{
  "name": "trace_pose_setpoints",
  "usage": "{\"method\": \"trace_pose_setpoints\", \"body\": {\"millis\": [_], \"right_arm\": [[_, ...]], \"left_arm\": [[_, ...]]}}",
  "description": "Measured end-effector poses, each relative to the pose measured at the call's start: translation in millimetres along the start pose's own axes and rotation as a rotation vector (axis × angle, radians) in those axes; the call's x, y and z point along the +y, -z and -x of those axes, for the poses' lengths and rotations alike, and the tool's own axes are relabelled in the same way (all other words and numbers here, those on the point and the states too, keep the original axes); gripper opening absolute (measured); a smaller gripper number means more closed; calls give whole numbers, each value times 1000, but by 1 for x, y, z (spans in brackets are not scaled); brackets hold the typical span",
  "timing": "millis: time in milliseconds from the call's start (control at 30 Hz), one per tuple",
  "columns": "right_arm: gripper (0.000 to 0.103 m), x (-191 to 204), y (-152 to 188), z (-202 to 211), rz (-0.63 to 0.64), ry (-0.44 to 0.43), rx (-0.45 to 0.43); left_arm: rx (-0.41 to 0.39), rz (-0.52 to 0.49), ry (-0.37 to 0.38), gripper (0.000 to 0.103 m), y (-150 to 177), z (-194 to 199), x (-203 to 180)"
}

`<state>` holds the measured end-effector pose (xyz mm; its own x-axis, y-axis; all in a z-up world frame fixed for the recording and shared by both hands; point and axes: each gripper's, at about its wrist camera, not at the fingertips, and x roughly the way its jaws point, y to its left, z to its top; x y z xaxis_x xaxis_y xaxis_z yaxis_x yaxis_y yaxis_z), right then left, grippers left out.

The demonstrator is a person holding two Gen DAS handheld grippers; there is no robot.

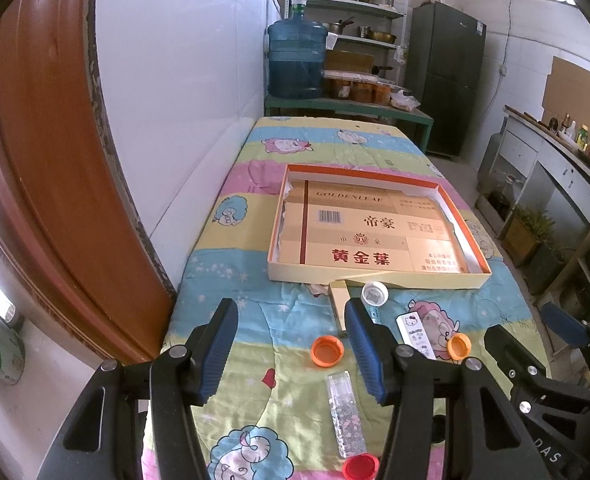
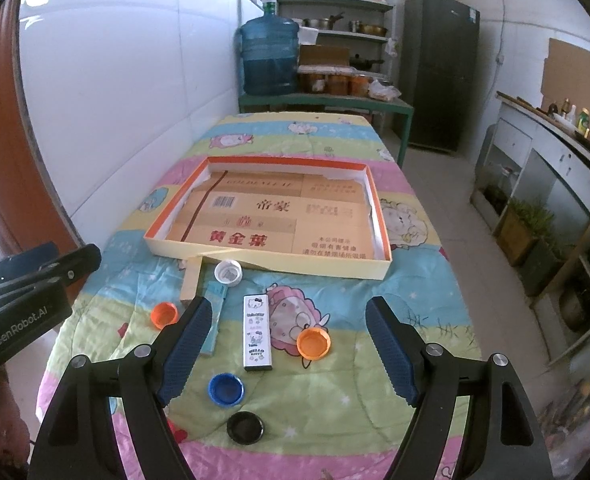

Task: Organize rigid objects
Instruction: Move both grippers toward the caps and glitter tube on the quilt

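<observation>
Both tools hover above the near end of the cartoon-print cloth (image 2: 415,272) with nothing between their fingers: the left gripper (image 1: 291,320) is spread moderately wide and the right gripper (image 2: 287,320) wider still. The likely destination, a shallow orange-rimmed box tray (image 2: 379,268), sits in the middle of the right wrist view and holds nothing but its printed cardboard liner. The loose pieces lie scattered below it in that frame: a white cap (image 2: 228,273) just under the tray's near wall, a small orange cap (image 2: 164,314) at left, a larger orange cap (image 2: 313,343) right of centre, a white Hello Kitty box (image 2: 258,332) at centre, a light blue box (image 2: 214,320) partly behind the right tool's left finger, a blue cap (image 2: 226,389) and a black cap (image 2: 245,427) lower down. In the left wrist view a clear glittery block (image 1: 345,414) lies lower centre, with a red cap (image 1: 361,466) at the bottom edge. The step in hand appears to be choosing a first pick. The Hello Kitty box looks the easiest for the right tool: I would centre the fingers across its narrow width, descend until the tips nearly touch the cloth, then close squarely so it does not pivot. The soft cloth may bunch under the tips, so a gentle descent seems wise.
</observation>
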<state>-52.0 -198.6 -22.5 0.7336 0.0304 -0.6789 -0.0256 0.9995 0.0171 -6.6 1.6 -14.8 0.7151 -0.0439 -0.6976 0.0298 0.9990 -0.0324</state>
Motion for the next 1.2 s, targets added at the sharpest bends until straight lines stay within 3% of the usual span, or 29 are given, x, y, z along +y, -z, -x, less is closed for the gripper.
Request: {"method": "trace_pose_setpoints", "body": {"millis": [1200], "right_arm": [[80,-2,11,-3,-14,-5,25]], "left_arm": [[22,46,10,56,17,-5,9]]}}
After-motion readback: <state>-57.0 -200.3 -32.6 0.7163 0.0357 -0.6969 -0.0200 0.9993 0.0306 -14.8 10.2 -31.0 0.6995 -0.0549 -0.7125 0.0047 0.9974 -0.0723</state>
